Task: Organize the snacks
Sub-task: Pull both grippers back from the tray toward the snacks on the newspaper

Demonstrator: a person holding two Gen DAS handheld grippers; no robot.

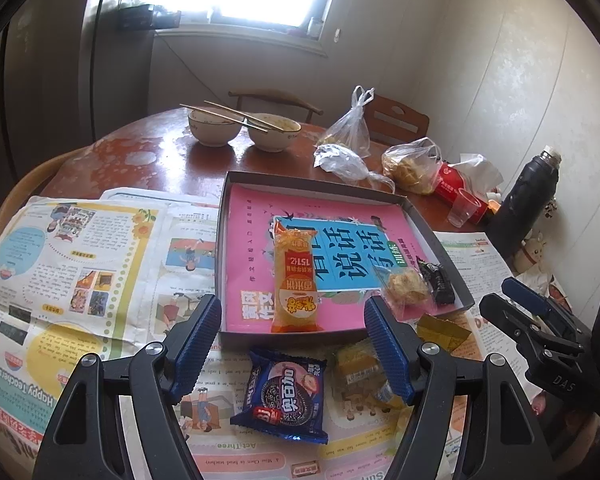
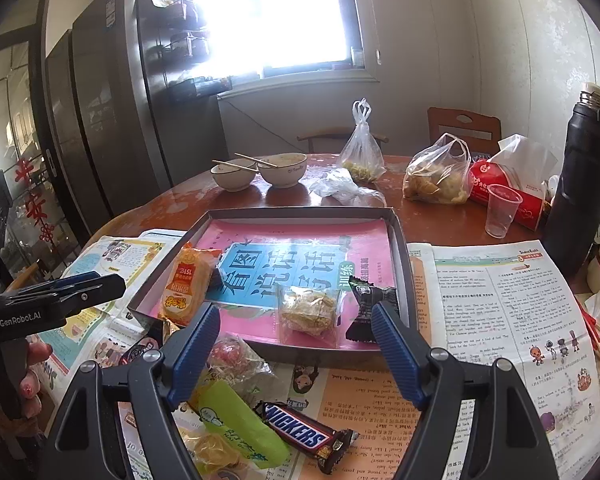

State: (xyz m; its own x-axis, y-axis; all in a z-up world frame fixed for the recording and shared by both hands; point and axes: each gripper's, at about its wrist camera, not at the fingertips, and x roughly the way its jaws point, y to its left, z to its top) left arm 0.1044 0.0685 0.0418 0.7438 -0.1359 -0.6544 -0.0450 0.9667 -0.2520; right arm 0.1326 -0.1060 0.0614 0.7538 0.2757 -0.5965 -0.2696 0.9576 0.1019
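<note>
A: Progress check. The shallow tray on the worktop held three snacks: the orange rice-cracker pack, a clear-wrapped pastry and a small dark wrapped sweet. So I judged the sorting under way, maybe near half done.

B: And what was left outside?

A: Loose on the newspaper: the blue Oreo pack directly below the left hand-held gripper, between its fingers in view; a yellowish wrapped cake by its right finger. Under the right hand-held gripper: a Snickers bar, a green milk-candy pack, a crumpled clear wrapper with something pink, and a yellow sweet nearest the camera.

B: Gripper state?

A: Both spread wide, nothing between the pads. Neither touched a snack.

B: Orientation of the likely next piece?

A: The Oreo pack lay flat, its long axis running roughly away from the left hand-held gripper, tilted slightly to its right. The Snickers lay flat too, its long axis diagonal, from near the right hand-held gripper's left finger down toward the camera's right. The orange pack in the tray ran lengthwise away from the left hand-held gripper.

B: Which goes next?

A: Couldn't tell.
</note>
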